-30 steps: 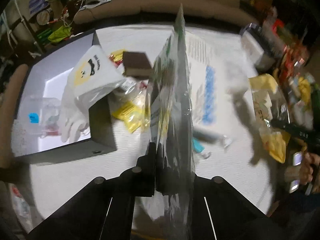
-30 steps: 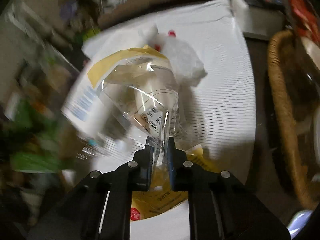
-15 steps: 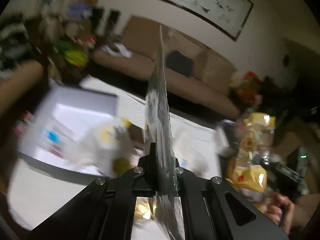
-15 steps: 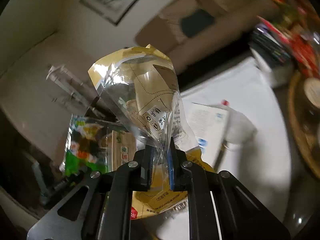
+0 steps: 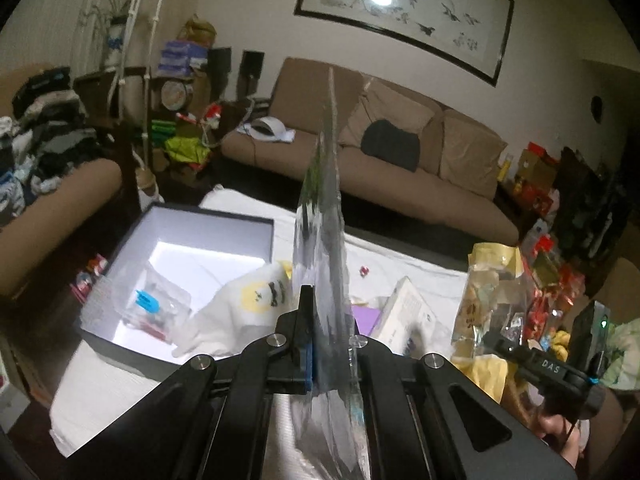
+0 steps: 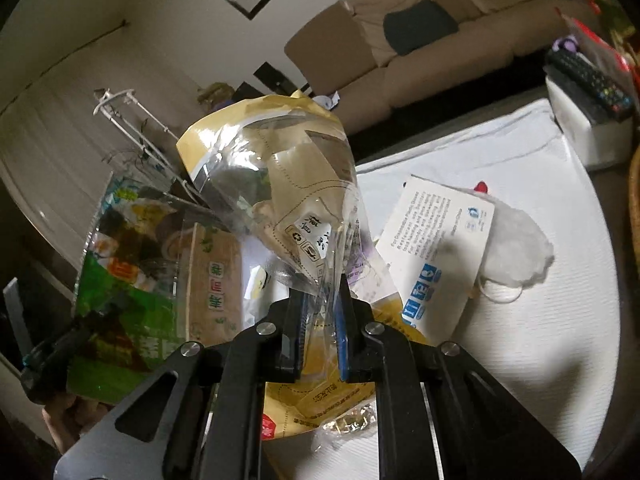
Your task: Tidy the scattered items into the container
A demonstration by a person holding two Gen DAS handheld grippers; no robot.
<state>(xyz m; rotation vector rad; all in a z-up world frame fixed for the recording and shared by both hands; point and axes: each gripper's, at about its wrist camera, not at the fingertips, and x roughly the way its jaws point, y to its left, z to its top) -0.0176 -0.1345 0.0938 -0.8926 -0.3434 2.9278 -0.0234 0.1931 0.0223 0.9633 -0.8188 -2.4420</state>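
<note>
My left gripper (image 5: 326, 344) is shut on a flat green snack packet (image 5: 322, 248), seen edge-on here and face-on in the right wrist view (image 6: 132, 272). It is held up above the white table. My right gripper (image 6: 320, 320) is shut on a yellow and clear plastic bag (image 6: 276, 184), which also shows at the right of the left wrist view (image 5: 492, 304). The open dark box (image 5: 188, 256) with a white inside stands at the left, holding a clear pouch with a blue clip (image 5: 148, 304). A white glove with a yellow face (image 5: 244, 308) hangs over its near wall.
On the white tablecloth (image 6: 540, 344) lie a white printed card (image 6: 436, 248), a white fluffy pouch (image 6: 516, 248), and a purple item (image 5: 366, 316). A white box with a remote (image 6: 592, 92) stands at the far right. A brown sofa (image 5: 400, 152) is behind the table.
Both grippers have lifted their bags up off the table and tilted the views upward to the room. Both stay shut on their bags.
</note>
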